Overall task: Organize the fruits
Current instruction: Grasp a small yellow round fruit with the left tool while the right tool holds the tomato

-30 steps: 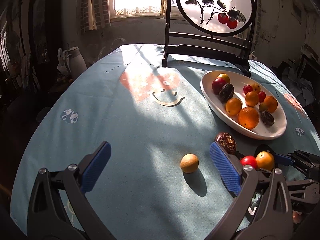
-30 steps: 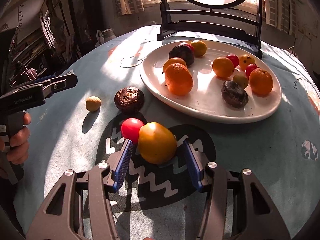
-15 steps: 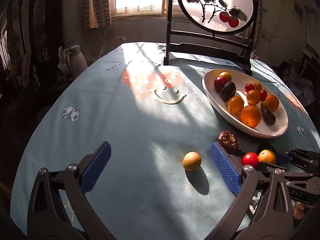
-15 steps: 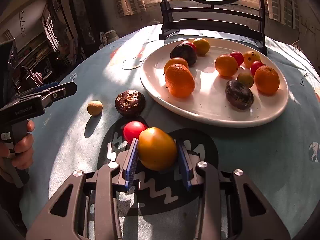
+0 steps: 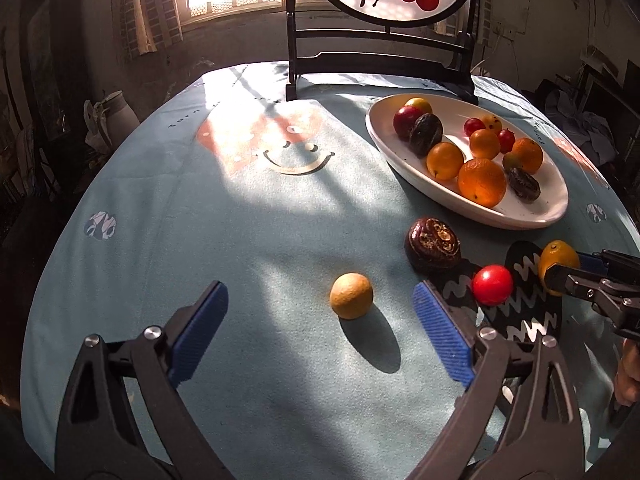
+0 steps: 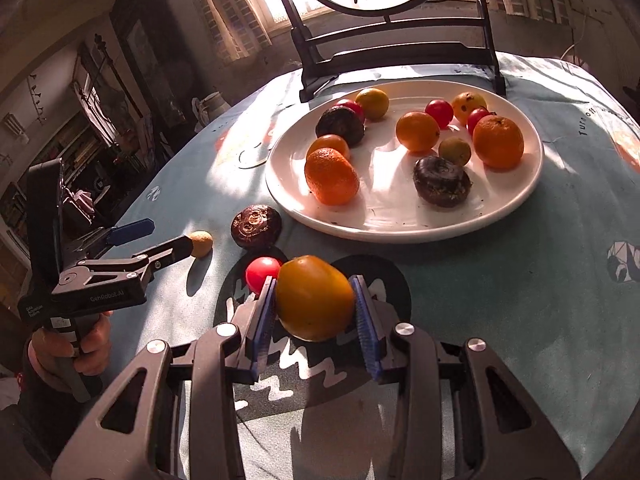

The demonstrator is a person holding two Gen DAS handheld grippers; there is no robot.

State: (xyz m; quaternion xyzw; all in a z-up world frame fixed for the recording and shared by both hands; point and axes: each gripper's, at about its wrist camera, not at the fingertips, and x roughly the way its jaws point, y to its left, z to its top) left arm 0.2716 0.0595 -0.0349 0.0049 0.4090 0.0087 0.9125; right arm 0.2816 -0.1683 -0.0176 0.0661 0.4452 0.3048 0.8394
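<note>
My right gripper is shut on a yellow-orange fruit and holds it a little above the cloth; the fruit also shows in the left wrist view. A red tomato lies just left of it. A dark wrinkled fruit lies near the white plate, which holds several fruits. My left gripper is open, with a small tan fruit on the cloth between its fingers near the tips.
A black stand with a round painted screen stands at the table's far edge behind the plate. The round table has a blue cloth with a smiley print. A white jug stands off the table to the left.
My right gripper has closed on the yellow-orange fruit and lifted it slightly. My left gripper has moved forward towards the small tan fruit.
</note>
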